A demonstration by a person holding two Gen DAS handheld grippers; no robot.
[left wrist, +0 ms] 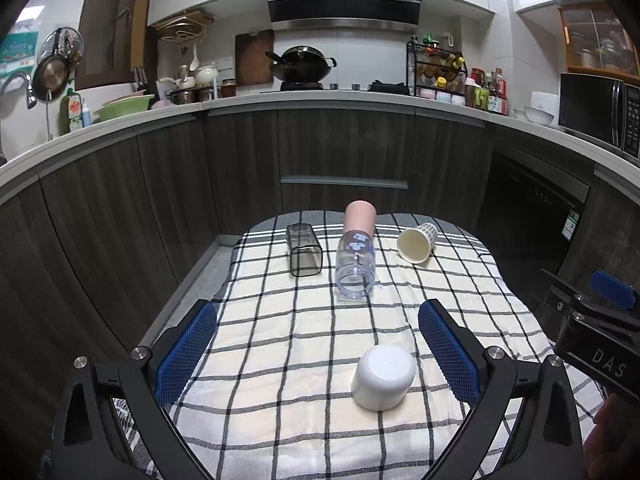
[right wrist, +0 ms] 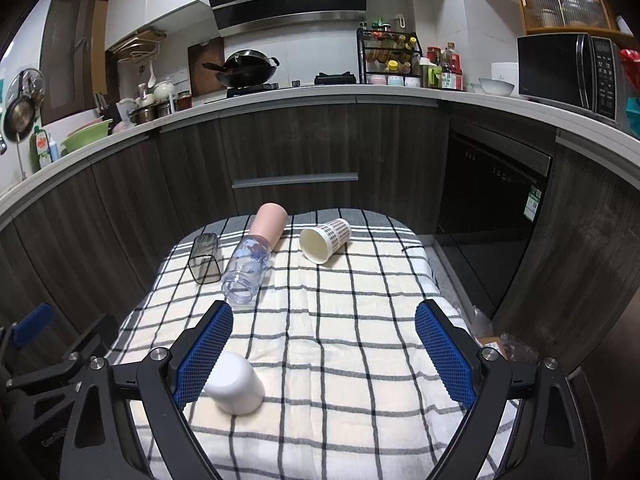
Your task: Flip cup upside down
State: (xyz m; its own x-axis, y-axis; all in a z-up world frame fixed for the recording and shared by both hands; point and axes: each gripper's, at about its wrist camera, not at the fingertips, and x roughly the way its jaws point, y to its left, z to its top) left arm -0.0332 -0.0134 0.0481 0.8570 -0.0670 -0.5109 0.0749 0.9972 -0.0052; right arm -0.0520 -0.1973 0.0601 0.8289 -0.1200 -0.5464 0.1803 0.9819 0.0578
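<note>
A white cup (left wrist: 383,377) stands upside down on the checked cloth (left wrist: 280,340), near the front; it also shows in the right wrist view (right wrist: 236,384). My left gripper (left wrist: 318,354) is open and empty, the cup between its fingers, nearer the right one. My right gripper (right wrist: 324,356) is open and empty; the cup sits just beside its left finger (right wrist: 204,352). Farther back lie a clear bottle with pink cap (left wrist: 356,252), a smoky square cup (left wrist: 304,250) and a patterned paper cup (left wrist: 416,242), all on their sides.
The cloth covers a small table (left wrist: 192,280) in front of dark kitchen cabinets (left wrist: 340,152). The right gripper's body (left wrist: 600,332) shows at the right edge of the left wrist view. A dishwasher (right wrist: 492,208) stands to the right.
</note>
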